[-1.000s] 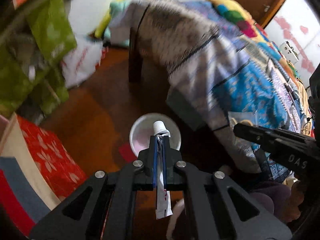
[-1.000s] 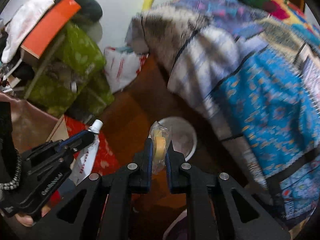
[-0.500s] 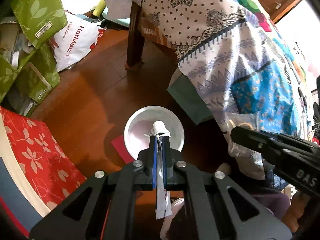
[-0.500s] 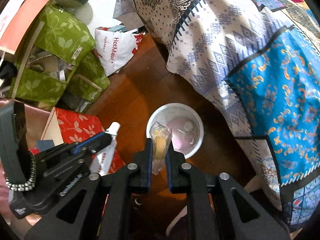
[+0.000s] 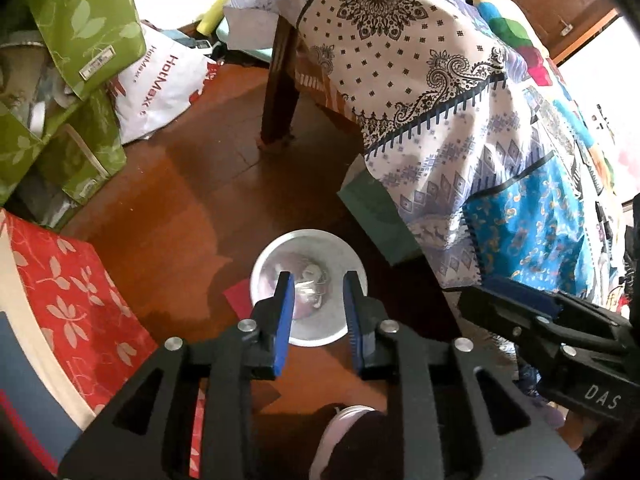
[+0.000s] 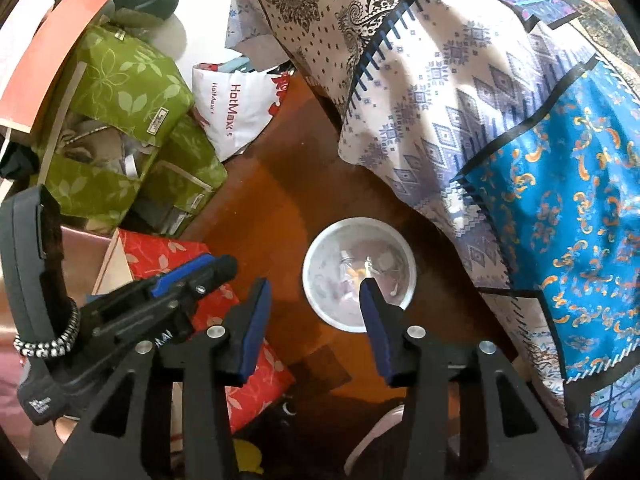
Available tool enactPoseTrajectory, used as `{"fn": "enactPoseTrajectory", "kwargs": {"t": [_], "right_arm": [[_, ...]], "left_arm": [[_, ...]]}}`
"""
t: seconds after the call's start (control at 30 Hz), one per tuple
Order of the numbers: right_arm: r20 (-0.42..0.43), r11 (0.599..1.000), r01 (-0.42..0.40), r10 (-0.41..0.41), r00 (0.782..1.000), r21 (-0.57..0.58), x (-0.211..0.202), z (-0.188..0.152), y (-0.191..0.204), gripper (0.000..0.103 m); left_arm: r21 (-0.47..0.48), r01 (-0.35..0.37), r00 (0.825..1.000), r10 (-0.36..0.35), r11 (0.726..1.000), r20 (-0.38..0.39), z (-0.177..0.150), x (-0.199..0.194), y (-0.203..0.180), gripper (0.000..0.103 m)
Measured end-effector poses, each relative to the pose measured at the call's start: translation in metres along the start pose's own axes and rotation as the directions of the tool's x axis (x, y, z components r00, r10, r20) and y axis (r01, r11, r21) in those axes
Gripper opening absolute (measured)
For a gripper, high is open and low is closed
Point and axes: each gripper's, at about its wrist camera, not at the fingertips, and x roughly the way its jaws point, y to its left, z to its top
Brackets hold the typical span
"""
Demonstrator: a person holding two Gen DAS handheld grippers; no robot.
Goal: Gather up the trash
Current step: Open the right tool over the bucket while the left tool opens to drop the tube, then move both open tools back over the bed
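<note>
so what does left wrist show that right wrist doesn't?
Left wrist only: the dark wooden table leg, a brown door at top right, and the right tool from the side.

Right wrist only: an orange-red card on the stacked green leaf-print boxes, a beaded bracelet, and the left tool from the side.

Both: the white round bin with scraps inside, the white HotMax bag, the red floral box, and the patterned cloth. Both tools' jaws are opening, with nothing between them.

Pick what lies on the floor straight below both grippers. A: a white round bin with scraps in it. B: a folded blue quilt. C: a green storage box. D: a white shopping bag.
A: the white bin with scraps inside sits on the wooden floor, showing between the left gripper fingers and beside the right gripper.
</note>
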Motion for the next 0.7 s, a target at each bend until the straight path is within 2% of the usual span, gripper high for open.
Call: {"fn": "enactPoseTrajectory", "kwargs": {"t": [0.17, 0.4, 0.53, 0.7], "right_arm": [[0.022, 0.999, 0.042, -0.041, 0.999, -0.027, -0.014, -0.007, -0.002, 0.042], [0.100, 0.996, 0.077, -0.073, 0.992, -0.036, -0.048, -0.019, -0.007, 0.042], [0.168, 0.993, 0.115, -0.109, 0.980, -0.029, -0.075, -0.028, -0.014, 0.042], [0.279, 0.988, 0.155, -0.147, 0.949, -0.009, -0.120, -0.043, -0.030, 0.042]], "left_arm": [[0.013, -0.015, 1.000, 0.015, 1.000, 0.024, -0.008, -0.016, -0.001, 0.023], [0.097, -0.053, 0.994, 0.042, 0.994, 0.104, -0.022, -0.056, -0.021, 0.023], [0.128, -0.041, 0.988, 0.022, 0.991, 0.151, -0.027, -0.082, -0.038, 0.023], [0.173, -0.029, 0.975, -0.011, 0.984, 0.223, -0.030, -0.113, -0.070, 0.023]]}}
